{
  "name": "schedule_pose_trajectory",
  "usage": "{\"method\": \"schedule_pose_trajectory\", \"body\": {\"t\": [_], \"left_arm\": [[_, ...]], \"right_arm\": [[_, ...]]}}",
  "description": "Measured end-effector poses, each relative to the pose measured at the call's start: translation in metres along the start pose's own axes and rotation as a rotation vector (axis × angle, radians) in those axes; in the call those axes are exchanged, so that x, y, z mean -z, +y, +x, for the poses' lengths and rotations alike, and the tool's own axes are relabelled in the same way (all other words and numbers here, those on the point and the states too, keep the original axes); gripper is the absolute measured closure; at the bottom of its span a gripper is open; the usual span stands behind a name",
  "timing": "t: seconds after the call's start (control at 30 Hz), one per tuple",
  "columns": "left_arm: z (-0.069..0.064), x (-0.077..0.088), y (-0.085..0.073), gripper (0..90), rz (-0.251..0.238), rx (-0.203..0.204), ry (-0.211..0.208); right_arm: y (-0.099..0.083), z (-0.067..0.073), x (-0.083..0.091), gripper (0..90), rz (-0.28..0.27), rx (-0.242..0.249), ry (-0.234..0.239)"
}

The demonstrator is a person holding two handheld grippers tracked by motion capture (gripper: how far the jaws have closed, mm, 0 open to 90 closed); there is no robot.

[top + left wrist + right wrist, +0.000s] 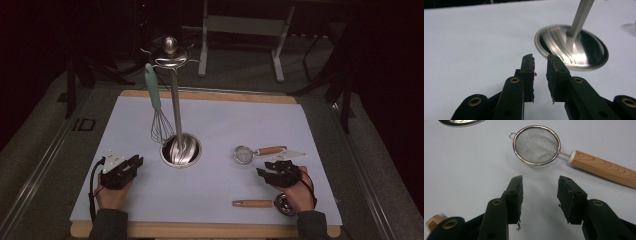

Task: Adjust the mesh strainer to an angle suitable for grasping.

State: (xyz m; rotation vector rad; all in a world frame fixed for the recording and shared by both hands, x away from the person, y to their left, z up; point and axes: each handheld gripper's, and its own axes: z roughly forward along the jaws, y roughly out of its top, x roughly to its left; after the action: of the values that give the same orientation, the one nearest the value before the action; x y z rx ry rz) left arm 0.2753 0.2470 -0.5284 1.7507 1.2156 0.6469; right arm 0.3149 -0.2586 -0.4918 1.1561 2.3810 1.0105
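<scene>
1. Left hand-held gripper [540, 75]: jaws apart, nothing between; the stand's round base [574, 47] lies just ahead to its right, its pole cut off above.
2. Right hand-held gripper [540, 197]: jaws wide, empty; the strainer [536, 145] lies just ahead, handle end cut off.

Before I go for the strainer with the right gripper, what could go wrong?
The strainer lies flat on the mat, so the open right gripper may scrape or push it rather than grip. The ladle lies by that hand and could get knocked. The tall stand with its hanging whisk could tip if bumped.
</scene>
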Motion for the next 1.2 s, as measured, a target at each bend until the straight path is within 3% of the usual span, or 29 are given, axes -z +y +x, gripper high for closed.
{"method": "schedule_pose_trajectory", "body": {"t": [0.2, 0.37, 0.6, 0.77, 0.9, 1.03, 1.2], "left_arm": [[-0.003, -0.006, -0.003, 73.9, 0.047, -0.035, 0.017], [-0.004, -0.013, -0.005, 73.6, 0.083, -0.045, 0.016], [-0.004, -0.015, -0.005, 72.9, 0.1, -0.049, 0.019], [-0.006, -0.016, -0.005, 72.2, 0.112, -0.063, 0.026], [-0.007, -0.017, -0.005, 72.2, 0.118, -0.069, 0.028], [-0.007, -0.017, -0.005, 72.3, 0.12, -0.072, 0.026], [-0.007, -0.017, -0.005, 72.3, 0.12, -0.072, 0.027]], "right_arm": [[-0.001, -0.006, 0.006, 55.5, -0.008, -0.01, -0.018], [-0.002, -0.015, 0.013, 55.5, -0.027, -0.031, -0.04], [-0.004, -0.027, 0.014, 55.3, -0.012, -0.048, -0.086], [-0.008, -0.05, 0.008, 57.1, 0.016, -0.087, -0.129], [-0.01, -0.06, -0.001, 65.1, 0.06, -0.084, -0.164], [-0.009, -0.074, -0.014, 86.9, 0.111, -0.102, -0.208], [-0.002, -0.082, -0.022, 90.0, 0.139, -0.117, -0.233]]}}
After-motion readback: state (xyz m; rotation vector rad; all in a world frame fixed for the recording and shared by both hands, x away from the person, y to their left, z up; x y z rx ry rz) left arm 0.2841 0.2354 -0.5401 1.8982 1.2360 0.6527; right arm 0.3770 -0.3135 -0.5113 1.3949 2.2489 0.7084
